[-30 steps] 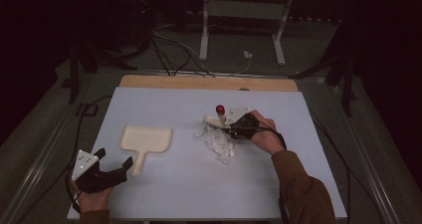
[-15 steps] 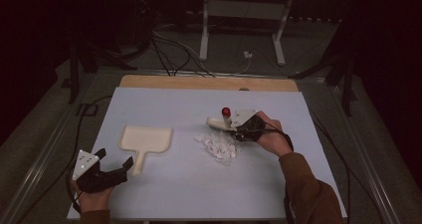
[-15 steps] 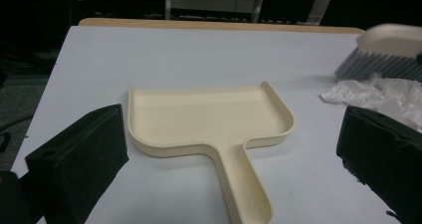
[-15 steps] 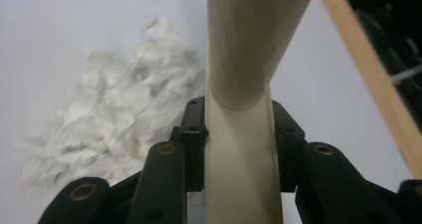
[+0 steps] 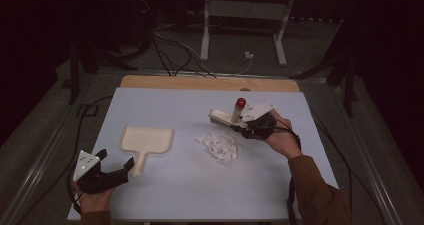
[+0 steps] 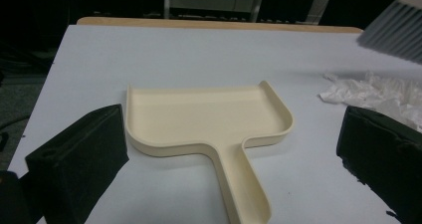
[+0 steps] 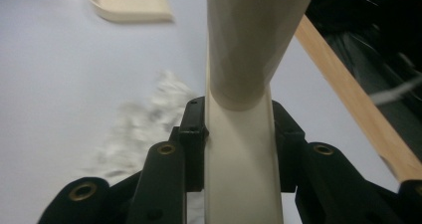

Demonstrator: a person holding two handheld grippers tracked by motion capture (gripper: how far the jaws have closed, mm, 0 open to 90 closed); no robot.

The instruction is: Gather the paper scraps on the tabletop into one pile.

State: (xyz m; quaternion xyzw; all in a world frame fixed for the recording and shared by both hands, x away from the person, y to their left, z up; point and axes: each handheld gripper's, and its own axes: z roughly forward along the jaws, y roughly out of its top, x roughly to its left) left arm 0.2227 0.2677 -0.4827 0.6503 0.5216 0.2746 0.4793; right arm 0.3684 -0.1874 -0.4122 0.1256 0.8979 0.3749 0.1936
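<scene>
A cream dustpan (image 5: 145, 139) lies flat on the left of the white table top, its handle toward me. My left gripper (image 5: 114, 166) rests open just before that handle's end; in the left gripper view (image 6: 231, 134) the wide-apart jaws flank the dustpan (image 6: 209, 117) without touching it. A pile of crumpled white paper scraps (image 5: 220, 146) lies in the middle. My right gripper (image 5: 246, 124) is shut on a cream hand brush (image 5: 222, 117) with a red-tipped handle (image 5: 241, 103), held above the table behind the pile. The right gripper view shows its pads (image 7: 191, 134) pressed on the brush's body (image 7: 244, 169).
The white top (image 5: 200, 195) lies on a wooden table whose far edge (image 5: 210, 83) shows as a strip. Cables and a white stand (image 5: 245, 15) are on the dark floor beyond. A cable trails off the table's left side.
My right gripper has lifted the brush off the paper pile and carried it up and slightly right. The left gripper and dustpan have stayed put.
</scene>
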